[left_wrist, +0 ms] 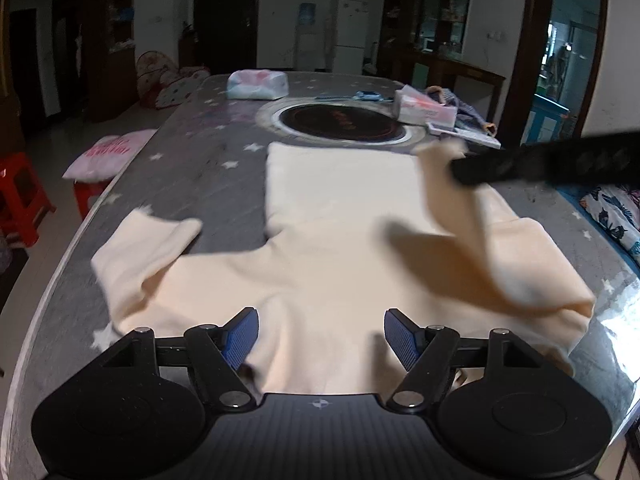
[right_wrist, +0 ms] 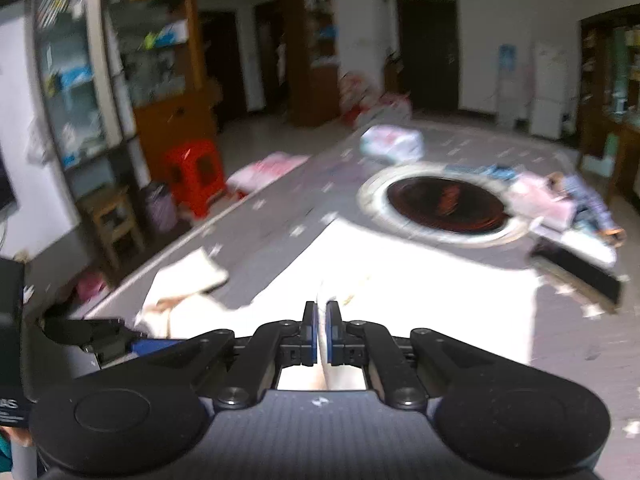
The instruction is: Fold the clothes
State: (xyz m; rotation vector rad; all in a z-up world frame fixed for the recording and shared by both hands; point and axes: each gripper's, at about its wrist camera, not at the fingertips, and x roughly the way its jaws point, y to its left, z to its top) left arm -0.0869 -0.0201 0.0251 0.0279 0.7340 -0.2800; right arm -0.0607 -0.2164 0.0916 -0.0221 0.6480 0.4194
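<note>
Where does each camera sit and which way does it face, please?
Left wrist: on the left gripper, open, low over the cream garment, facing the hob ring; right gripper enters from the right.
Right wrist: on the right gripper, fingers shut on a sleeve; left gripper at the left edge.
Shared: garment, hob, table.

A cream sweater (left_wrist: 340,240) lies on a grey table (left_wrist: 192,168) patterned with white stars, beside red stools (left_wrist: 20,196) and black grippers with blue pads (left_wrist: 240,336).
</note>
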